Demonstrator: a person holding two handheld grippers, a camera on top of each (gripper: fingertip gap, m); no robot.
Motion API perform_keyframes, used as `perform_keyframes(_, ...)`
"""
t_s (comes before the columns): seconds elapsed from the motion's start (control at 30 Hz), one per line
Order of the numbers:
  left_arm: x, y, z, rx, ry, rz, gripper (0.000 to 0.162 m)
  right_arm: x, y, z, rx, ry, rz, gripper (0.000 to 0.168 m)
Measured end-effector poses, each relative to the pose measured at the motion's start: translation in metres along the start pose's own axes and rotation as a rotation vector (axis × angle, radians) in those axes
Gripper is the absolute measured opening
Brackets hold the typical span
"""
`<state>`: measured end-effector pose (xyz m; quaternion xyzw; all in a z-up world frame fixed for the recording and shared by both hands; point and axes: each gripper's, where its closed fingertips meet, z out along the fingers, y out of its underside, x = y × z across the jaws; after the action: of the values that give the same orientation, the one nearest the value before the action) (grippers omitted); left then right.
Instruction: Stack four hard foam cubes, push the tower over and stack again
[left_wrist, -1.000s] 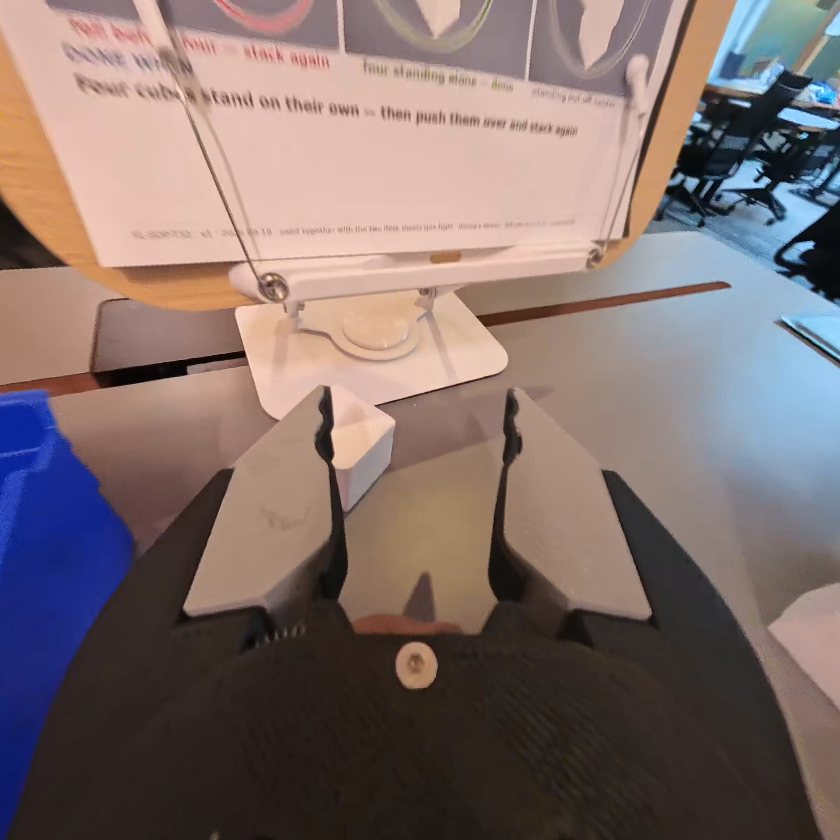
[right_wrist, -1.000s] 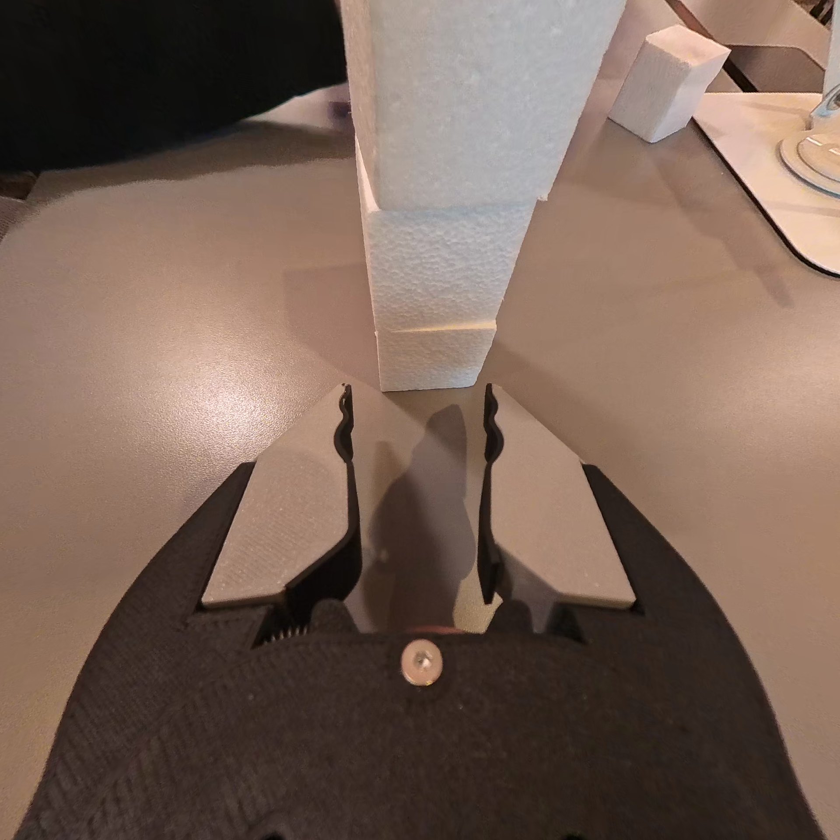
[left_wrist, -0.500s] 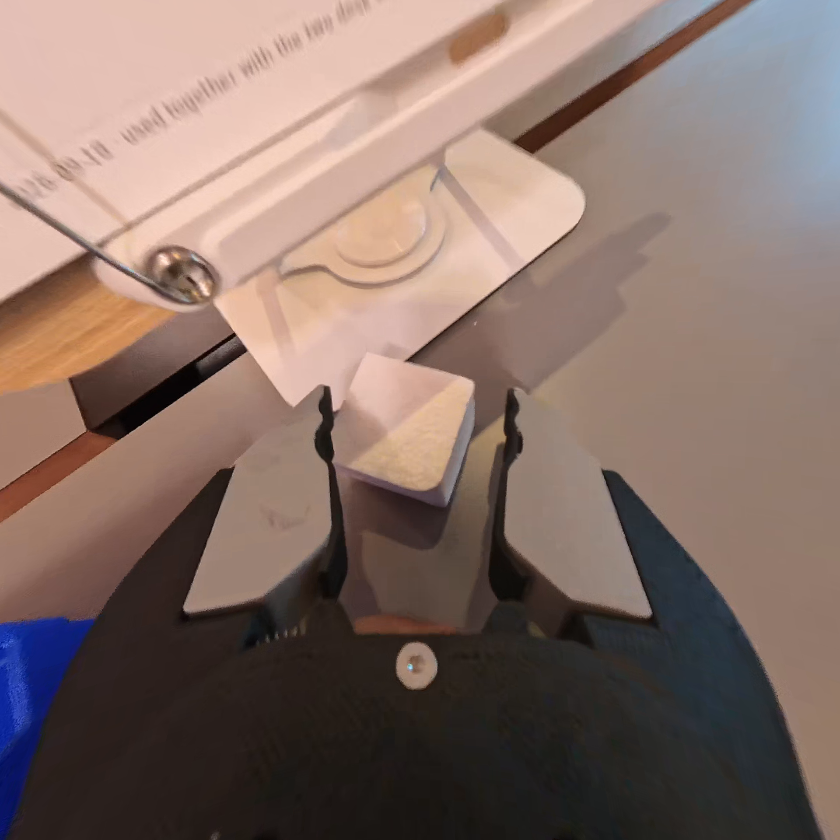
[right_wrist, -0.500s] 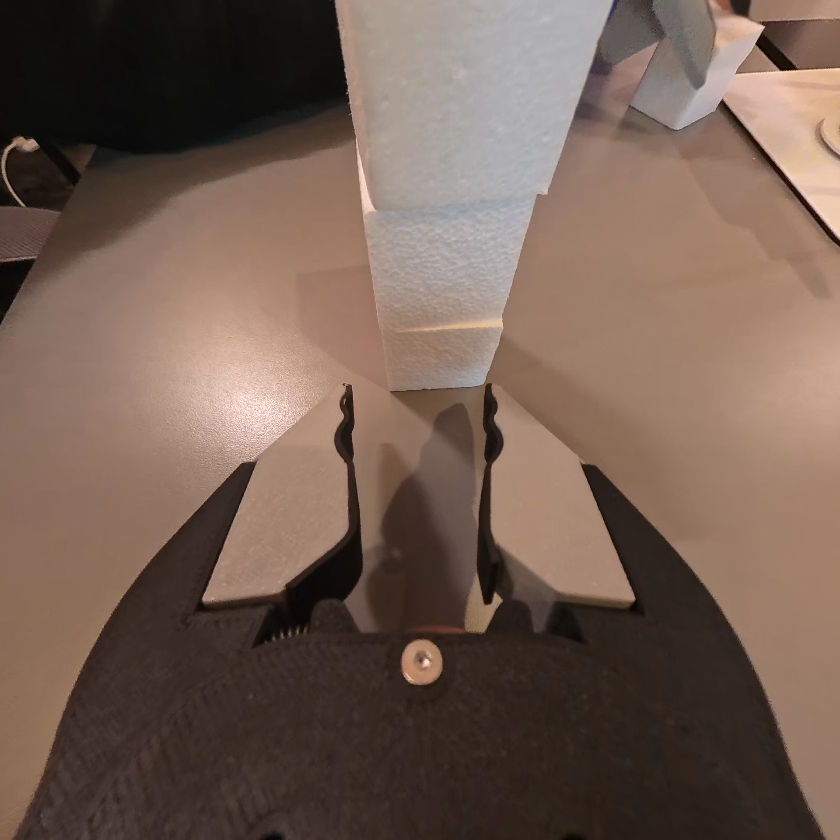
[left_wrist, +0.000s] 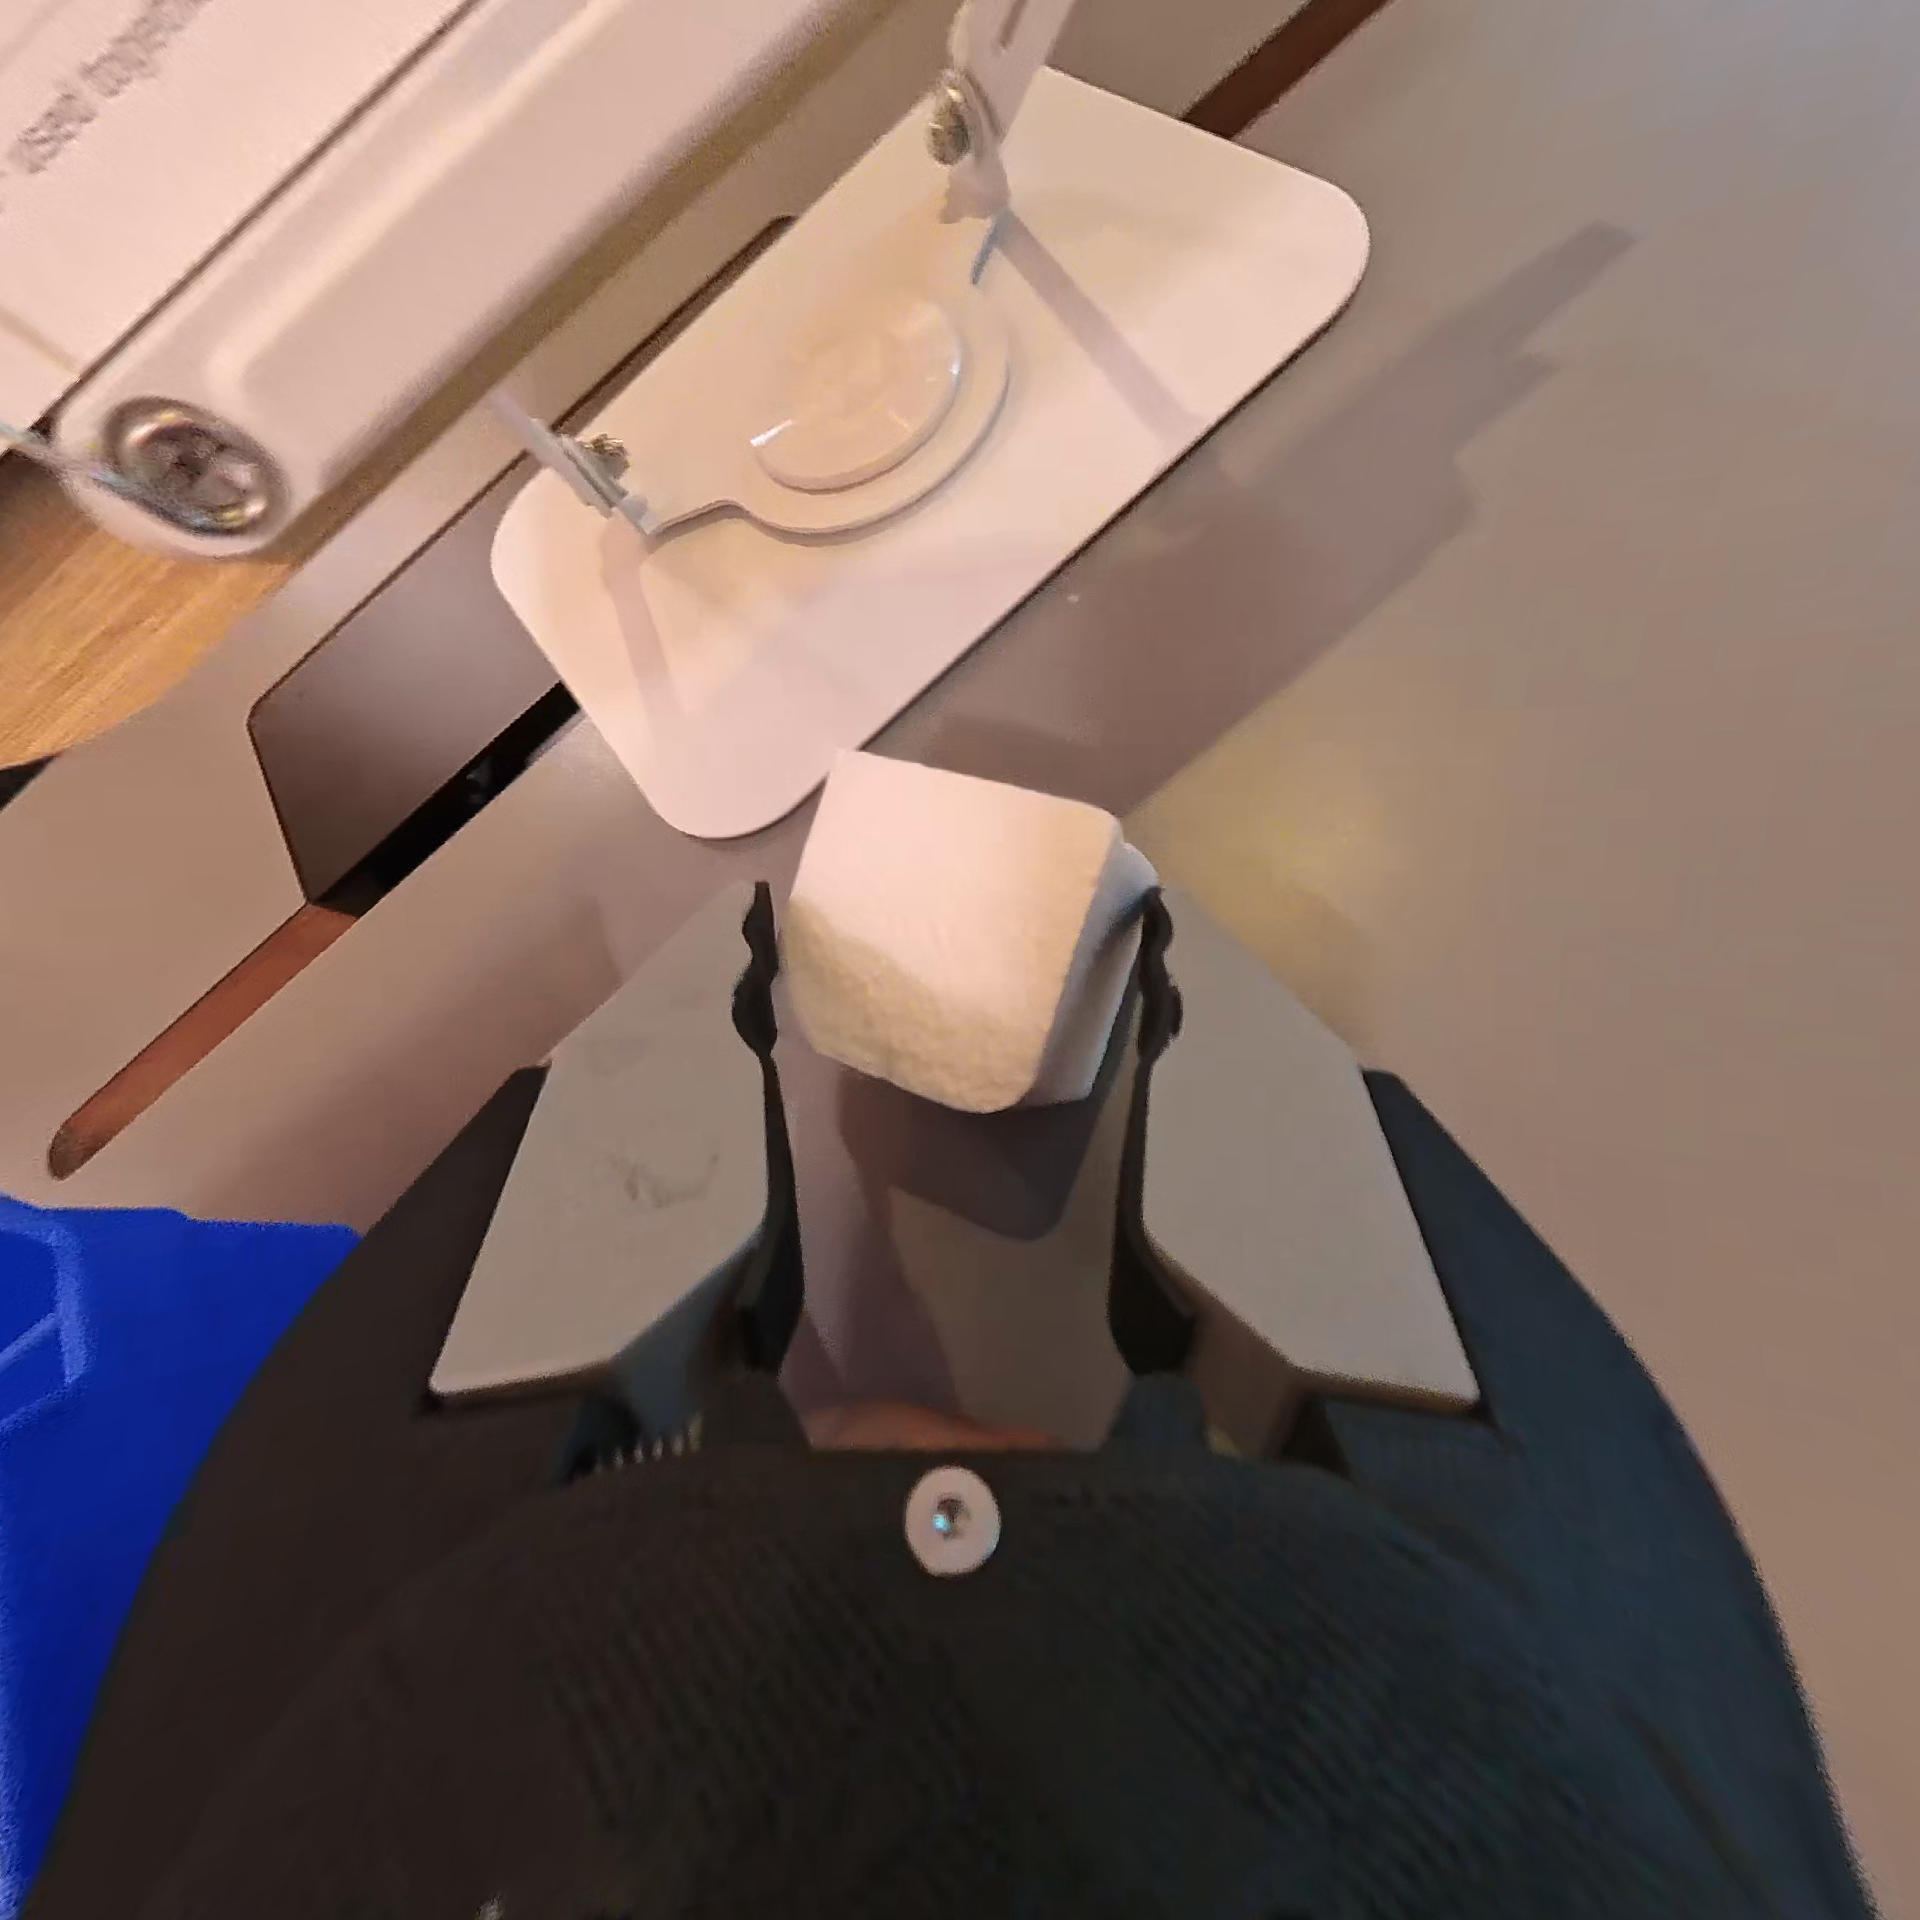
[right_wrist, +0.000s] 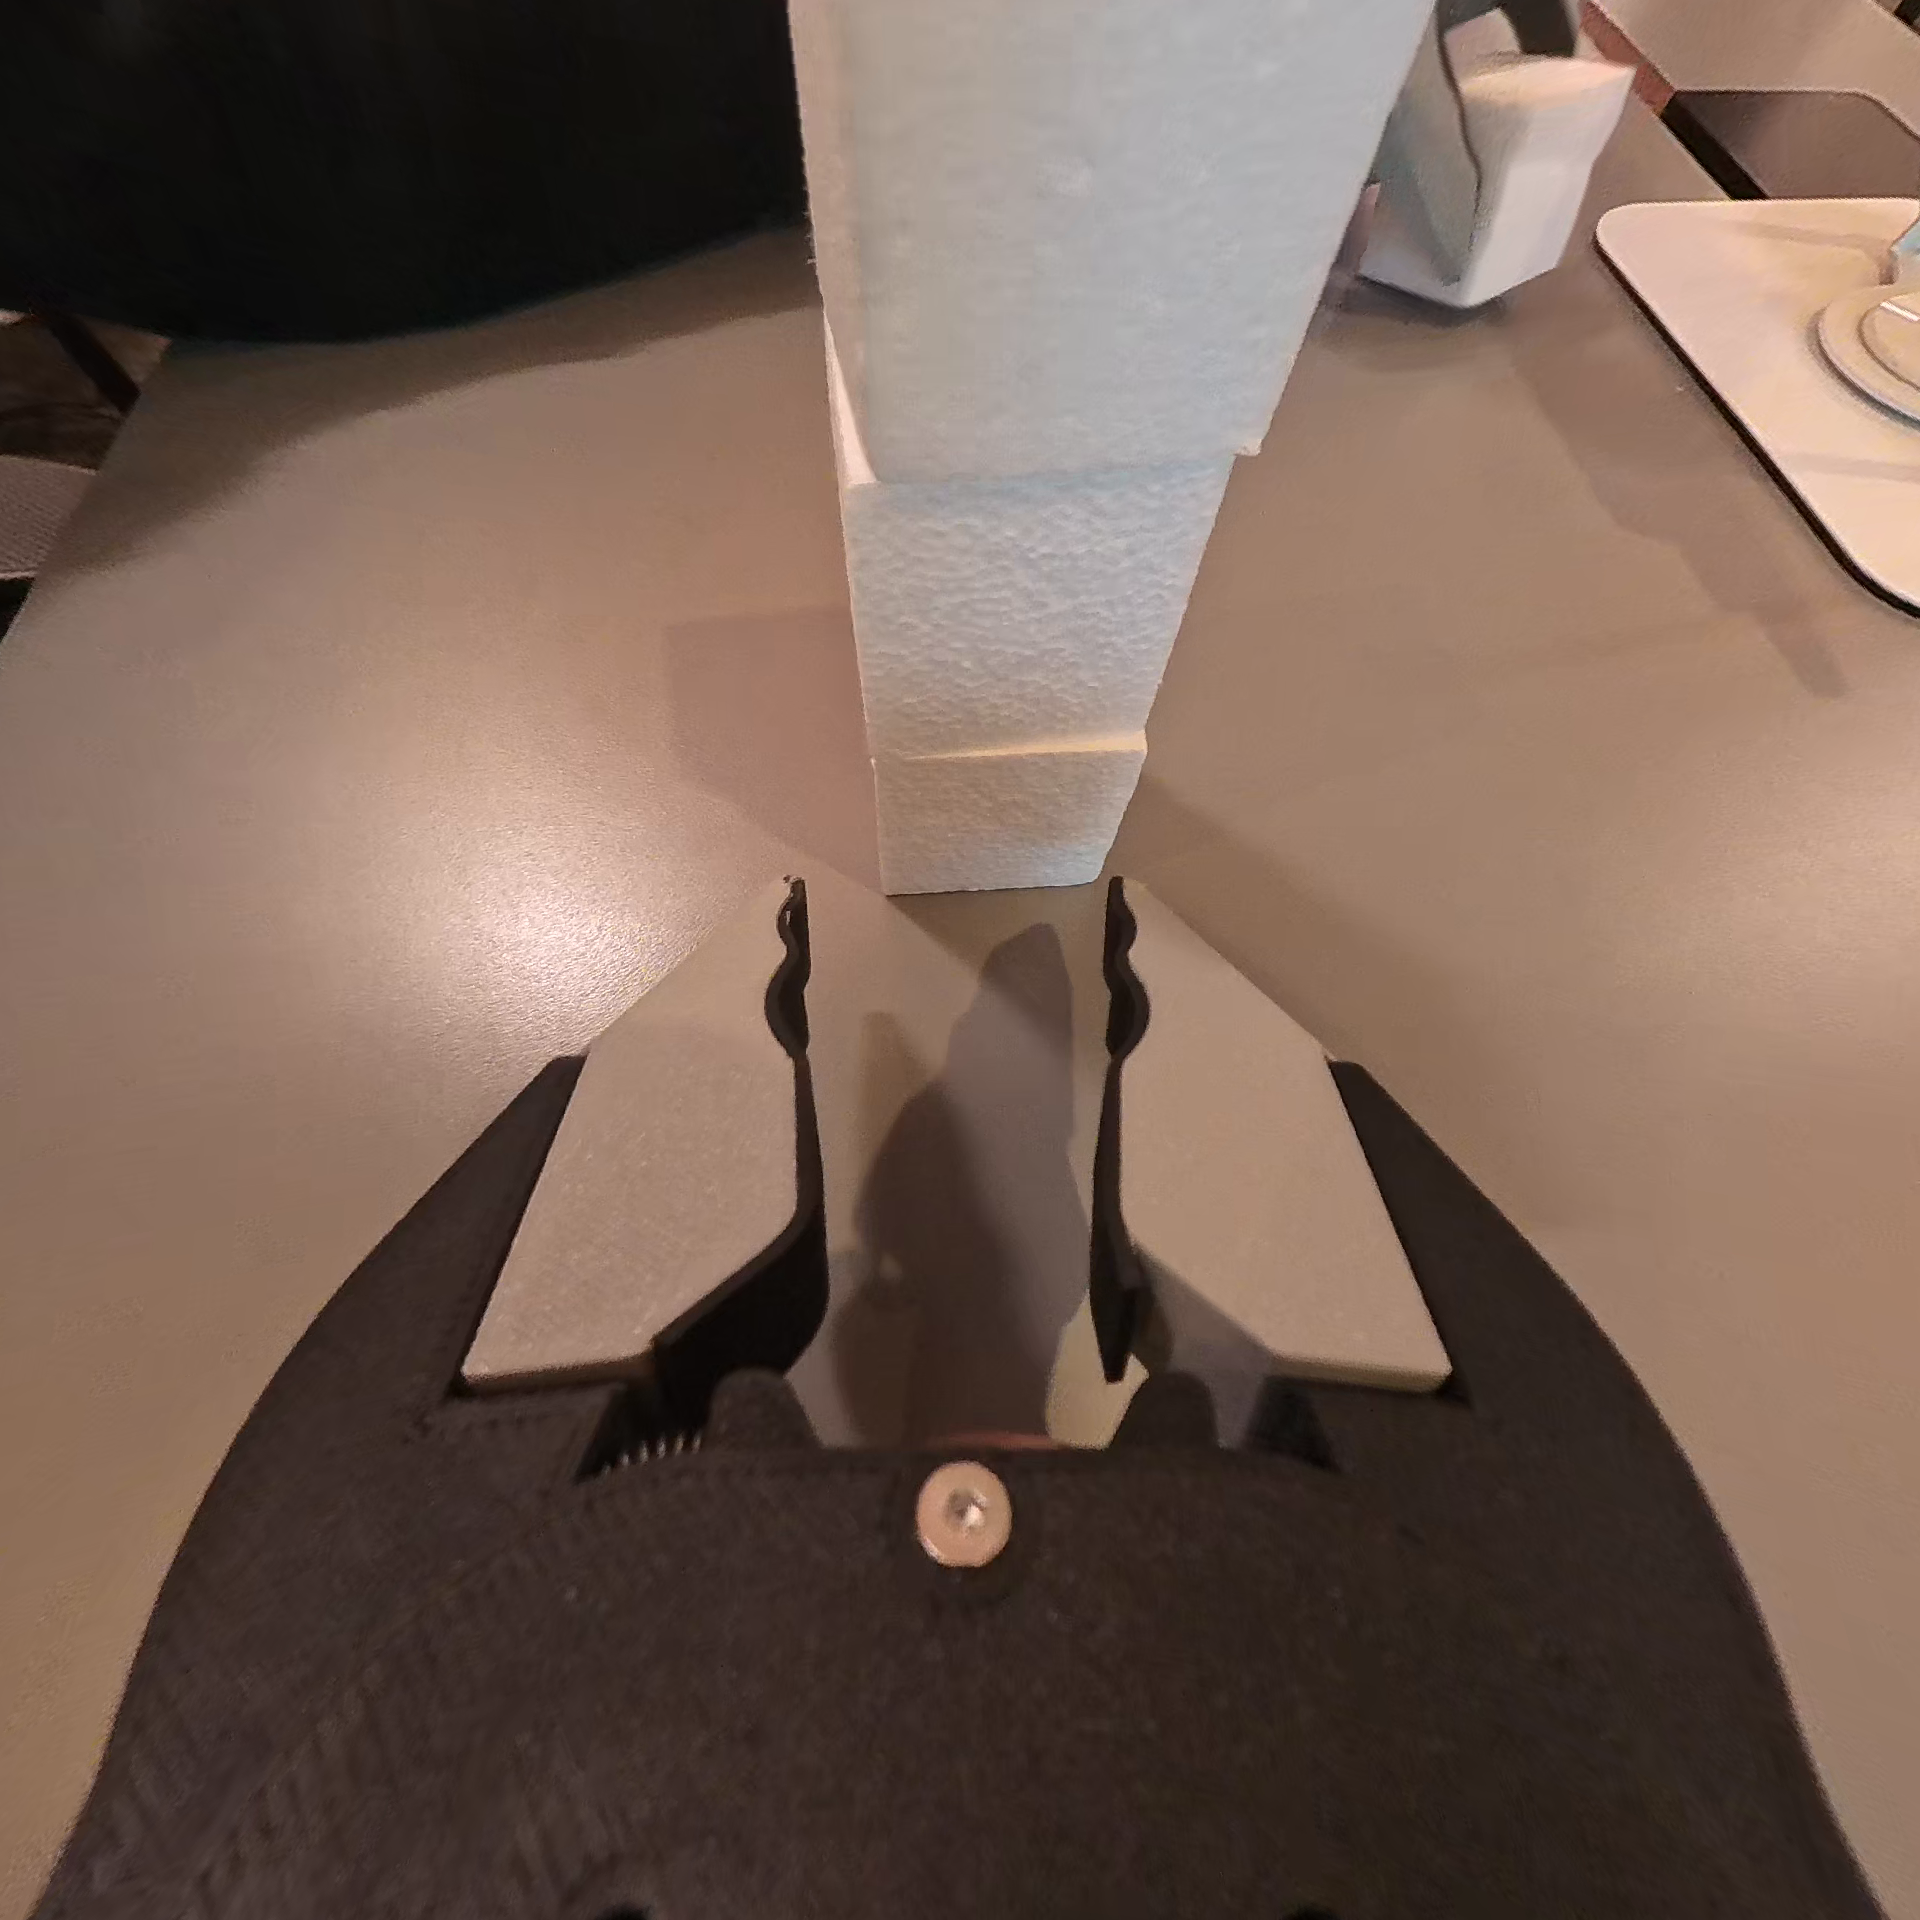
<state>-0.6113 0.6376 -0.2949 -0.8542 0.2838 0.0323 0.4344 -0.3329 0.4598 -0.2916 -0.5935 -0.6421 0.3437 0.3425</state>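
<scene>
Three white foam cubes stand stacked as a tower (right_wrist: 1023, 613) on the grey table, just beyond my right gripper (right_wrist: 956, 914). That gripper is open and empty, with its tips close to the bottom cube (right_wrist: 1008, 821). The tower's top runs out of the frame. A fourth foam cube (left_wrist: 945, 956) sits between the fingertips of my left gripper (left_wrist: 956, 935), which is shut on it beside the white stand base. A shadow lies under this cube. The same cube (right_wrist: 1507, 177) shows at the far right of the right wrist view, with a grey finger (right_wrist: 1444, 197) of the left gripper against it.
A white stand base (left_wrist: 935, 436) holds a wooden board with a paper sheet (left_wrist: 208, 156) just behind the fourth cube. The base also shows in the right wrist view (right_wrist: 1766, 364). A blue bin (left_wrist: 135, 1455) is at the left. A dark slot (left_wrist: 395, 748) cuts the table.
My left gripper moved forward and down over the loose cube, and its fingers closed in on it. My right gripper and the tower have barely moved.
</scene>
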Motion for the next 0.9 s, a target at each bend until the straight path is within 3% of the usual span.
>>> perform_keyframes(0.2,0.023,-0.001,-0.005,-0.037,0.026,0.101,0.069,-0.001,0.000,0.000,-0.001,0.000,-0.004,0.055)
perform_keyframes(0.53,0.084,-0.020,-0.024,0.001,0.279,0.242,0.069,-0.002,0.001,0.001,-0.009,-0.009,-0.004,0.055)
perform_keyframes(0.9,0.081,-0.022,-0.037,0.054,0.318,0.194,0.072,-0.002,0.001,0.001,-0.009,-0.010,-0.001,0.055)
